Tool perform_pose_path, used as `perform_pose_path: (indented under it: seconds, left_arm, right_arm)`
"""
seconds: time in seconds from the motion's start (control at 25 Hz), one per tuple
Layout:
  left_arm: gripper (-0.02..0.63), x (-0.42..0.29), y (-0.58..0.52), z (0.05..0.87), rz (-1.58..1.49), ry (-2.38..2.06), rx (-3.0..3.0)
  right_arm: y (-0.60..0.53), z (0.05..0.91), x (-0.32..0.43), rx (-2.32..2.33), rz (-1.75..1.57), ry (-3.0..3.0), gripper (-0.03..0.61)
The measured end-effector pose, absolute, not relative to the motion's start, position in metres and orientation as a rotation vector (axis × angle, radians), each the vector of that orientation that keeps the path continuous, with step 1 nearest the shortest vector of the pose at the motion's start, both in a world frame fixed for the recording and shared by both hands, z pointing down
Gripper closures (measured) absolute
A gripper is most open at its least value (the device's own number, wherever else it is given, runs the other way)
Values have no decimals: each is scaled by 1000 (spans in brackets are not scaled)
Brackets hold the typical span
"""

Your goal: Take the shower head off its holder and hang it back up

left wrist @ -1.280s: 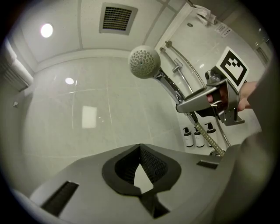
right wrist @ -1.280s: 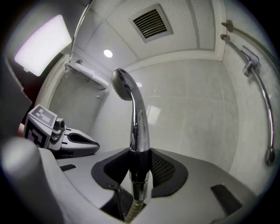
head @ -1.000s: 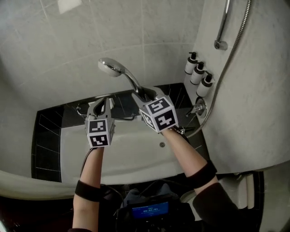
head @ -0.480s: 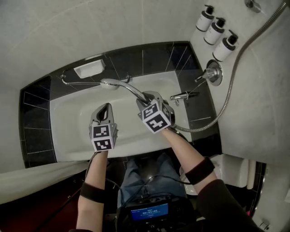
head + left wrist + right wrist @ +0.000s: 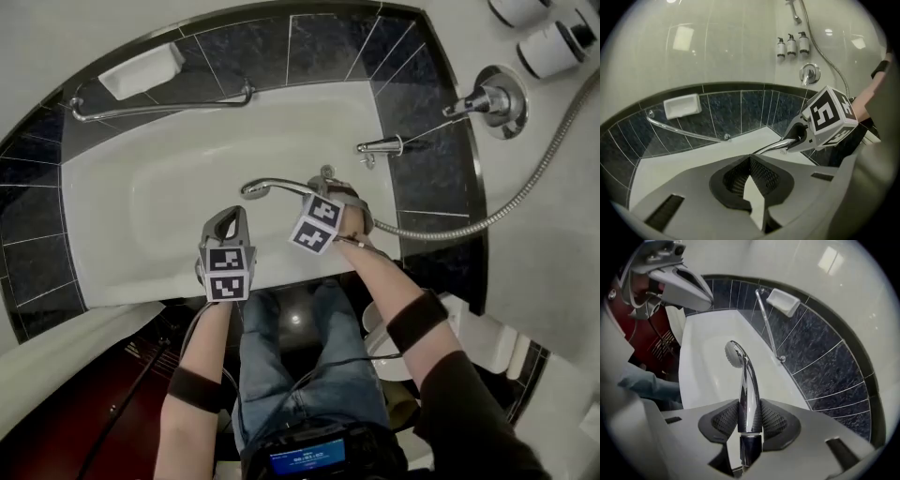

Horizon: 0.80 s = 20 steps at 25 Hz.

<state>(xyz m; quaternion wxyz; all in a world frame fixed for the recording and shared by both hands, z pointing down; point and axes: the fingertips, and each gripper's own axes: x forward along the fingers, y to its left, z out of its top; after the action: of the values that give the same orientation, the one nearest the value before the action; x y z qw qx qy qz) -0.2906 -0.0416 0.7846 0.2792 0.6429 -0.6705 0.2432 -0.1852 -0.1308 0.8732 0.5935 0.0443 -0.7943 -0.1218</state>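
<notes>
bathtub (image 5: 141, 234) under shower head (image 5: 258, 189), spray end leftward

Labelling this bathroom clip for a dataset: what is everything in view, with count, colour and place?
bathtub: 1, white, centre of the head view
shower head: 1, chrome, held above the bathtub
hose: 1, silver, from shower head to right wall
grab bar: 1, chrome, far bathtub wall
soap dish: 1, white, above grab bar
spout: 1, chrome, bathtub's right end
mixer valve: 1, chrome, right wall
pump bottles: 3, white, above mixer valve
left hand-held gripper: 1, grey, shut, empty
right hand-held gripper: 1, grey, clamped on shower head's handle
</notes>
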Motion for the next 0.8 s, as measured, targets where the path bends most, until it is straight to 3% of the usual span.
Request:
perform_pose_path:
  seconds: [0.44,0.8]
  left_arm:
    - [612,-231,-100,947,627,-1626,1732]
    - [612,-192,-136,1022,623,-1529,1752]
  right_arm:
    - [-181,1026,-100,-36,-437,-1573,433]
    - [-269,1095,-11,-144,-630,-1265,433]
